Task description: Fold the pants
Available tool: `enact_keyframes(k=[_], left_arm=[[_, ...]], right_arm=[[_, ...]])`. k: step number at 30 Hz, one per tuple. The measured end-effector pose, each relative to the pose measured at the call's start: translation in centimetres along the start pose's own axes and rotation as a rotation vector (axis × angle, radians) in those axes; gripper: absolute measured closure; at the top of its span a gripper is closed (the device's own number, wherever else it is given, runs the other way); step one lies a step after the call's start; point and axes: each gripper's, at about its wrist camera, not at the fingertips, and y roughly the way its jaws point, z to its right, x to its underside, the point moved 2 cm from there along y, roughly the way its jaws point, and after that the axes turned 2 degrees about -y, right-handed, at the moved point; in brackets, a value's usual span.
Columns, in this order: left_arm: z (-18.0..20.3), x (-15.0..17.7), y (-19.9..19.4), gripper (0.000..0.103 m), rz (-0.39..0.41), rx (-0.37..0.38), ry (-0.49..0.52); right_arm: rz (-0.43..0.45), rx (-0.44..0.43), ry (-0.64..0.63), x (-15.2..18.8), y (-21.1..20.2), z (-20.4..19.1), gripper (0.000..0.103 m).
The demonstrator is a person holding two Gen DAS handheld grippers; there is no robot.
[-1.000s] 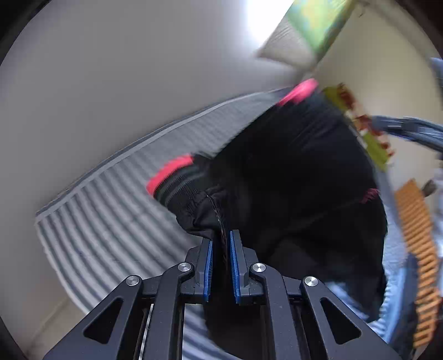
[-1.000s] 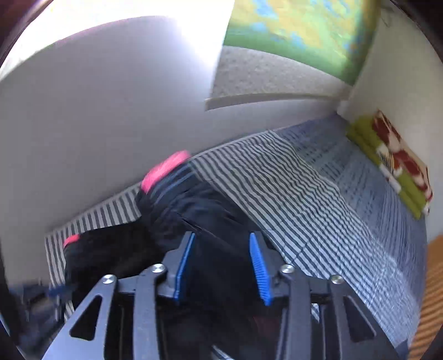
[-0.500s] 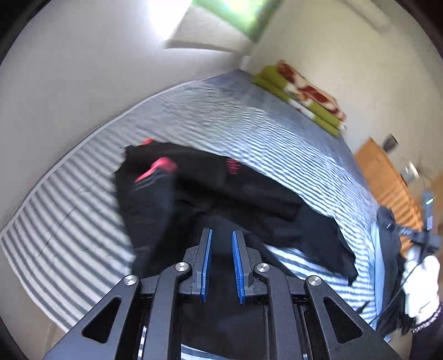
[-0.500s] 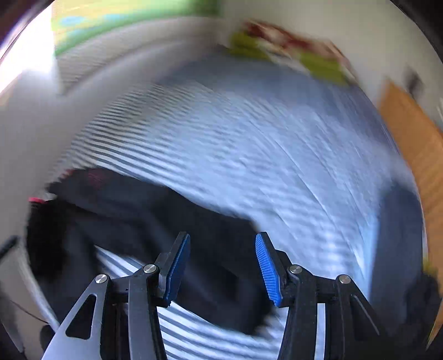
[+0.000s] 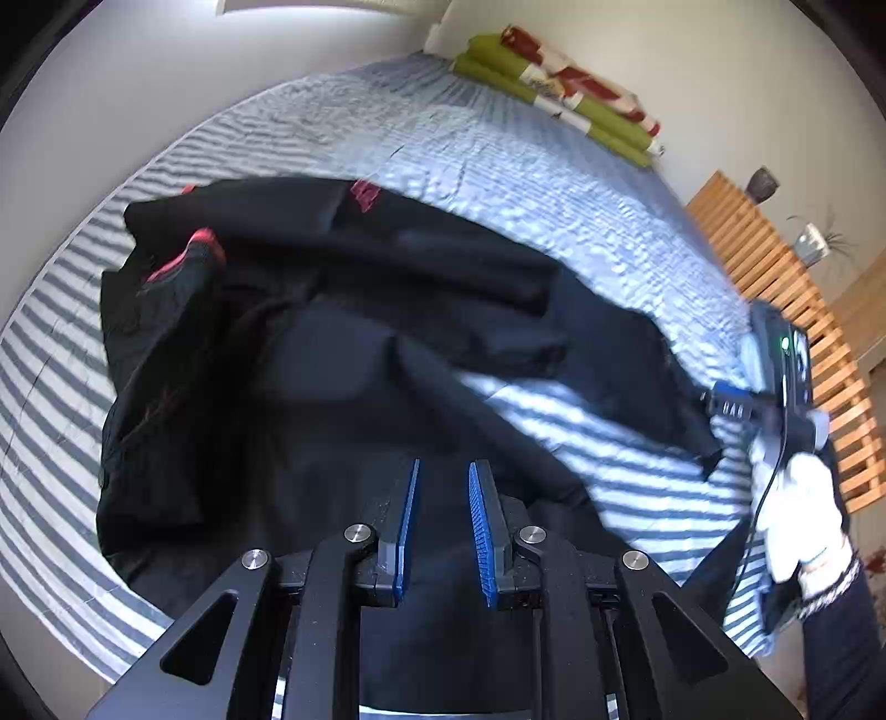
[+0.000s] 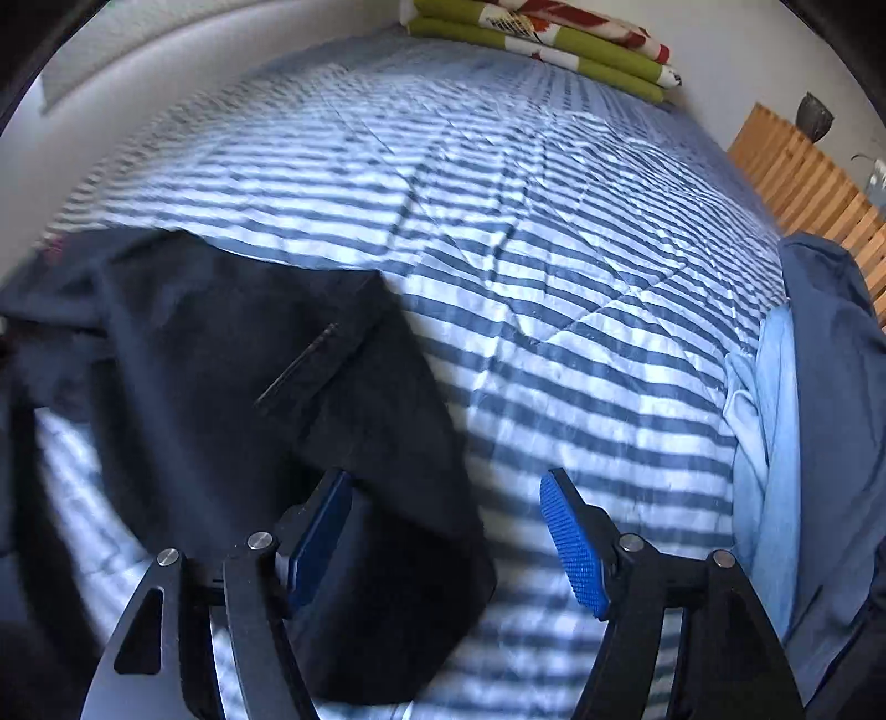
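Black pants (image 5: 332, 387) with pink cuffs (image 5: 188, 255) lie crumpled on the striped bed cover (image 5: 554, 166). My left gripper (image 5: 444, 471) hovers over their near part. Its jaws stand a narrow gap apart and are opening, with nothing pinched between the blue pads. In the right wrist view, one end of the pants (image 6: 249, 360) with a slit pocket lies flat. My right gripper (image 6: 448, 482) is above that end's edge, its jaws wide and still opening. The cloth runs under the left finger (image 6: 321, 531) and neither pad presses it. A white-gloved hand (image 5: 797, 498) holds the right tool at the bed's right edge.
A folded green, red and white blanket (image 6: 542, 39) lies at the far end of the bed. Blue garments (image 6: 819, 387) are heaped at the right edge. A wooden slatted unit (image 5: 775, 277) stands beyond them, and a pale wall (image 5: 138, 83) borders the bed's left side.
The pants hung lifted from both grippers a second ago; they now lie on the bed. Both grippers swung down and toward the near edge. The right jaws widened, the left parted slightly.
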Motion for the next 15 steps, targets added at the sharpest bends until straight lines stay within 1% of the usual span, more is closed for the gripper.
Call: enact_keyframes(k=[2, 4, 5, 6, 7, 10, 11, 12, 13, 14, 15], left_arm=[[-1.7, 0.0, 1.2, 0.084, -0.020, -0.017, -0.013], [-2.8, 0.3, 1.9, 0.084, -0.036, -0.032, -0.030], [-3.4, 0.4, 2.3, 0.084, -0.044, -0.034, -0.044], [-3.8, 0.6, 2.8, 0.084, -0.054, -0.032, -0.058], [-4.2, 0.7, 2.9, 0.084, -0.060, -0.031, -0.065], [-4.9, 1.1, 4.2, 0.084, -0.079, -0.037, -0.074], [-4.9, 1.2, 4.4, 0.084, -0.084, -0.037, -0.073], [-4.9, 1.3, 4.5, 0.084, -0.087, -0.037, -0.070], [-4.8, 1.4, 4.5, 0.084, -0.088, -0.036, -0.067], [-4.8, 1.4, 4.4, 0.084, -0.088, -0.036, -0.065], [-4.8, 1.4, 4.2, 0.084, -0.086, -0.035, -0.065]], right_arm=[[-0.019, -0.050, 0.064, -0.3, 0.9, 1.1, 0.037], [-0.039, -0.141, 0.157, -0.2, 1.4, 2.7, 0.060], [-0.055, -0.188, 0.199, -0.2, 1.6, 3.3, 0.090], [-0.071, -0.231, 0.236, -0.2, 1.8, 3.9, 0.096], [-0.061, -0.235, 0.251, -0.4, 1.6, 4.4, 0.097], [0.026, -0.137, 0.204, -1.3, -1.4, 5.6, 0.099], [0.054, -0.123, 0.206, -1.8, -2.3, 6.1, 0.100], [0.095, -0.087, 0.224, -2.7, -3.6, 7.1, 0.100], [0.114, -0.054, 0.238, -3.4, -4.1, 7.7, 0.100], [0.139, -0.024, 0.246, -4.3, -4.6, 8.3, 0.099], [0.140, -0.007, 0.234, -4.8, -4.7, 8.3, 0.094]])
